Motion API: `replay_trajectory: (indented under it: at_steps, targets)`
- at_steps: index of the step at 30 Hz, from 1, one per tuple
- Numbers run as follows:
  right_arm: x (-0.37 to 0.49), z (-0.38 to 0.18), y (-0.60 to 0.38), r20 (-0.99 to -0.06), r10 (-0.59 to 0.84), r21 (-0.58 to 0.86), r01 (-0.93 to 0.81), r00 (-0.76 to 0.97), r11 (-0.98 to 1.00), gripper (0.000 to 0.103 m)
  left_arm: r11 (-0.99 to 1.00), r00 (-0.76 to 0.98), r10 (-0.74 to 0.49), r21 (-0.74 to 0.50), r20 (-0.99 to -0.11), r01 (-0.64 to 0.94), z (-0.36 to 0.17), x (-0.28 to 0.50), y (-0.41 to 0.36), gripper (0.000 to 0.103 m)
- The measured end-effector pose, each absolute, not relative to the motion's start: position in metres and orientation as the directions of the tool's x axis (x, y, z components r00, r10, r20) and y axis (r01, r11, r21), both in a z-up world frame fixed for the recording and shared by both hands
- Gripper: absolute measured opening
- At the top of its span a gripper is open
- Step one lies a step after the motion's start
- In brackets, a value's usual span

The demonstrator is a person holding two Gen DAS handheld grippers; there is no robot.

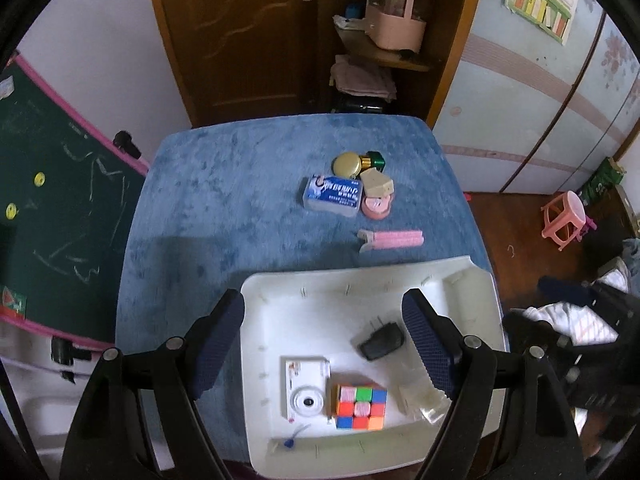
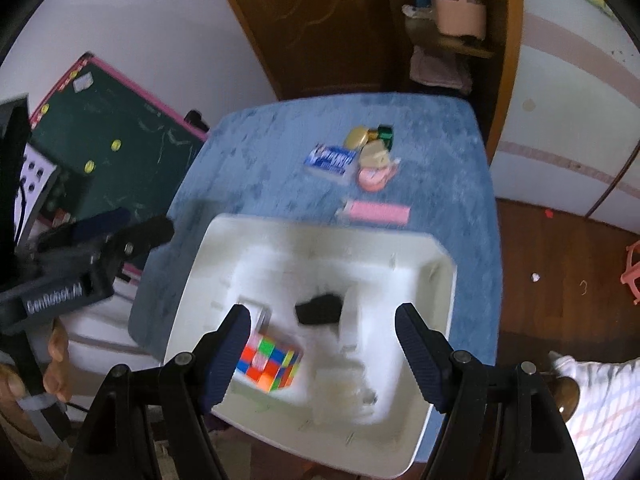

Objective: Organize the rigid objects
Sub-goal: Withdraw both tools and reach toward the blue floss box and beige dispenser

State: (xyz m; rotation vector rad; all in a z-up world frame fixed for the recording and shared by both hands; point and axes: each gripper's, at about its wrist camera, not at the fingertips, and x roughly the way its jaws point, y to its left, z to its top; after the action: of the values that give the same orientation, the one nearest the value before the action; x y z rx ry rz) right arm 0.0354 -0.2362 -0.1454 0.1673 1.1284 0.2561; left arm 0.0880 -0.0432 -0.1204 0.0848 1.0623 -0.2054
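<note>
A white tray [image 1: 460, 292] sits at the near edge of the blue table [image 1: 240, 184]. It holds a Rubik's cube [image 1: 361, 407], a white toy camera [image 1: 306, 390], a black key fob [image 1: 382, 344] and a clear plastic box [image 1: 422, 400]. Beyond the tray lie a pink comb [image 1: 394, 239], a blue-white box [image 1: 334, 196], a gold tin [image 1: 347, 164], a green item [image 1: 376, 159], a beige block [image 1: 378, 184] and a pink round case [image 1: 376, 206]. My left gripper [image 1: 324, 344] is open and empty above the tray. My right gripper [image 2: 324, 354] is open and empty above the tray [image 2: 400, 248]; the cube [image 2: 270, 362] lies by its left finger.
A green chalkboard [image 1: 60, 220] leans left of the table. A brown door and shelf with a pink basket [image 1: 396, 28] stand behind. A pink stool [image 1: 564, 220] is on the wooden floor at right. The left gripper shows in the right wrist view [image 2: 100, 240].
</note>
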Motion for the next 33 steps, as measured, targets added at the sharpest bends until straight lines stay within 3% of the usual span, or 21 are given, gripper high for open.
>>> replay_trajectory:
  at_steps: [13,33]
  targets:
    - [0.152,-0.134,-0.273,-0.88,0.225,0.252,0.01,0.418,0.968,0.075,0.945,0.373,-0.157,-0.03,-0.914,0.324,-0.162,0.183,-0.073,0.084]
    - [0.281,-0.25,-0.269,-0.94,0.258,0.294,0.145,0.223,0.945,0.075,0.914,0.162,-0.186,-0.111,-0.969,0.391,-0.292,0.288,-0.099,0.084]
